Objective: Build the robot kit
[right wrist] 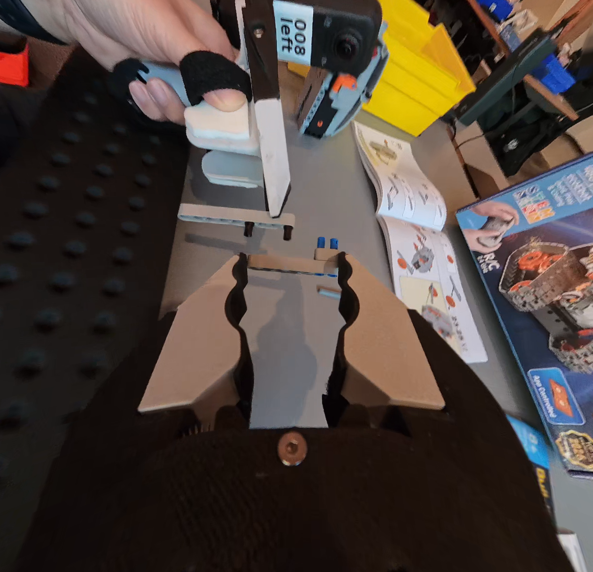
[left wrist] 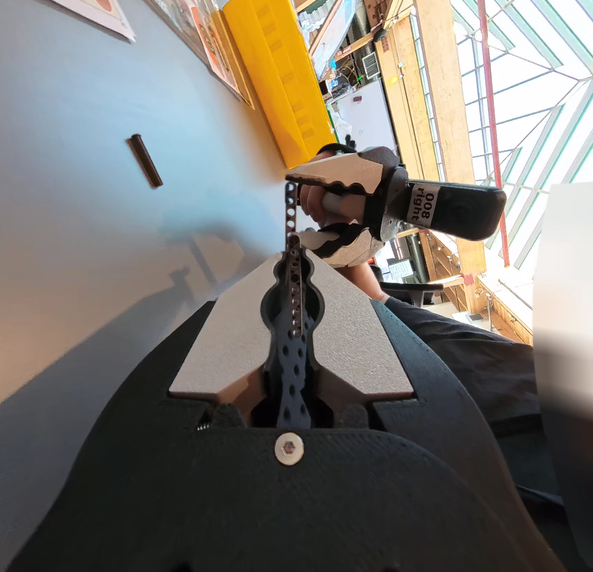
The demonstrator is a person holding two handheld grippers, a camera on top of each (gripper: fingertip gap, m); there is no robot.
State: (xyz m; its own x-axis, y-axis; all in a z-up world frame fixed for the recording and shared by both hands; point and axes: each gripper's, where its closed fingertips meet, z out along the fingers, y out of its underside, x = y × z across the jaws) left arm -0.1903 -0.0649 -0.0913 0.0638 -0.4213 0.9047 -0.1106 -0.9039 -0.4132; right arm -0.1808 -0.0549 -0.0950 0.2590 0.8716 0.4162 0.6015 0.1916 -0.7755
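Two grippers meet over a grey table (right wrist: 324,178) with a yellow bin (right wrist: 417,75) behind. Left gripper (right wrist: 277,215), closed, pinches a grey beam (right wrist: 224,218) carrying two black pins (right wrist: 248,229). Right gripper (right wrist: 292,264), half open, spans another beam (right wrist: 282,264) end to end, blue pins (right wrist: 325,242) on it.

2 grippers (right wrist: 290,267), 2 grey beams (right wrist: 236,218), 1 booklet (right wrist: 417,235), 1 box (right wrist: 539,284)

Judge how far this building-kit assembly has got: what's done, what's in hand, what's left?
Done: a partial model in grey, black and orange stands by the yellow bins, and both beams carry pins. In hand: the left gripper clamps a grey beam with black pins; the right gripper grips a grey beam with blue pins. Left: the beams are apart, not joined; a dark pin lies loose on the table.
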